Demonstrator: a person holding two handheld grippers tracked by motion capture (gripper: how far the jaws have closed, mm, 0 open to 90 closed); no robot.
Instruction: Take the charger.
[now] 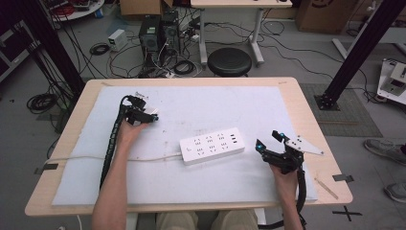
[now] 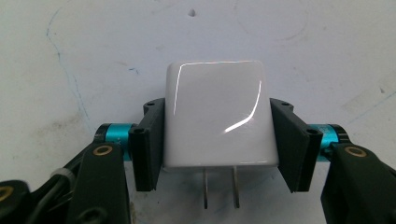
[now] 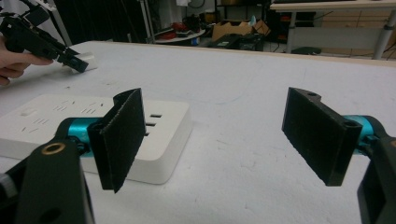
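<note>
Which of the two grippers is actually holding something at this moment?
The left gripper: its jaws clamp a white plug adapter, prongs toward the camera. The right gripper stands open beside the power strip.

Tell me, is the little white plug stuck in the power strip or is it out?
Out. The left gripper holds the white plug with both metal prongs bare, away from the power strip.

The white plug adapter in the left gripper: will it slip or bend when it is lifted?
The plug adapter looks rigid, a hard block, so it probably will not bend. Its glossy shell could slide between the pads, though the left gripper clamps both flat sides. It probably weighs little.
</note>
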